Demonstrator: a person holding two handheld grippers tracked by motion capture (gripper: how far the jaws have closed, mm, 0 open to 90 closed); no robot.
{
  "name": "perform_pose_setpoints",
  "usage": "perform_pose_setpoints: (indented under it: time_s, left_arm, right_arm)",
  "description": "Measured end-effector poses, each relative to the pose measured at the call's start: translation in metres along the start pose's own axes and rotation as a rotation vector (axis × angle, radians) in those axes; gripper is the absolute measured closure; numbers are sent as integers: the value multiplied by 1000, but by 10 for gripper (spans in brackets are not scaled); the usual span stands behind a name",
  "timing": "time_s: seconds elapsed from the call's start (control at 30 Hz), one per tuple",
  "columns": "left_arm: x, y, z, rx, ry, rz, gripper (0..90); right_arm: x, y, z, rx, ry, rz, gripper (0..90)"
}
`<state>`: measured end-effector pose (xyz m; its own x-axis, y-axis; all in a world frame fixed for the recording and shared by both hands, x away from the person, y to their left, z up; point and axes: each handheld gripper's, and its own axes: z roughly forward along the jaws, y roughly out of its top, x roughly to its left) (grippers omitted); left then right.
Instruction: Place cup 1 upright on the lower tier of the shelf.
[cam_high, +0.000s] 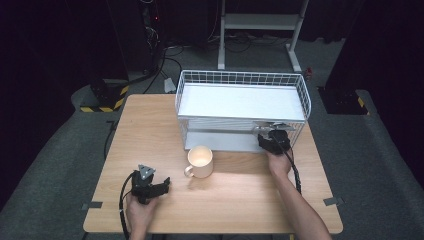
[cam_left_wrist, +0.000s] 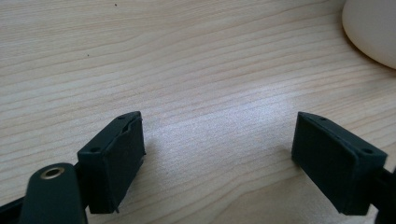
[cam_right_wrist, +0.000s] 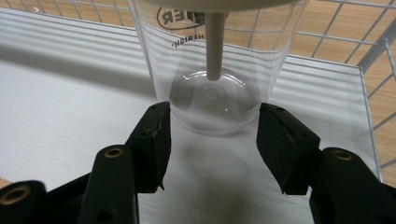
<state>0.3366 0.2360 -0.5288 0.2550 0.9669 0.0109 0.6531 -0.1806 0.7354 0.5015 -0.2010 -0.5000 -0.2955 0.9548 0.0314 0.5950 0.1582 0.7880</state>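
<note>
- On the lower shelf of the white wire rack (cam_high: 240, 95), the right gripper (cam_right_wrist: 212, 133) clamps a clear plastic cup (cam_right_wrist: 215, 70).
- Left gripper (cam_left_wrist: 217, 158) rests wide open and empty on the wooden table (cam_high: 150, 125), near a cream mug (cam_high: 200, 161).
- Dark room, grey floor around.

Dark room, a bright pool of light on the table (cam_high: 230, 195); close views sharp, with soft shadows.

A light wooden table (cam_high: 235, 200) carries a white wire shelf rack (cam_high: 240, 100) at its twelve o'clock edge. A cream mug (cam_high: 200, 161) stands near the centre, at six o'clock of the rack. A clear plastic cup (cam_right_wrist: 215, 65) stands on the rack's lower shelf.
</note>
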Motion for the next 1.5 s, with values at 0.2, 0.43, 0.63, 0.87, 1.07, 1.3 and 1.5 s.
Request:
perform_pose_setpoints:
  time_s: [0.2,0.43,0.63,0.87,1.07,1.3,1.5]
  left_arm:
    - [0,0,0,-1,1,0,172]
    - [0,0,0,-1,1,-1,172]
    - [0,0,0,0,0,0,172]
    - [0,0,0,0,-1,0,172]
    - [0,0,0,0,0,0,173]
    - [0,0,0,-2,0,0,173]
    - [0,0,0,-2,0,0,173]
  right_arm:
    - [-1,-1,3,6,-5,-9,463]
    - [-4,-1,-4,-11,9,-14,428]
    - [-7,-4,-9,-8,17,-21,397]
    - [-8,-6,-17,-14,33,-25,386]
    - [-10,-7,-24,-24,43,-34,376]
    - [-10,-10,-32,-37,52,-33,365]
    - [-11,-13,-37,-46,66,-34,361]
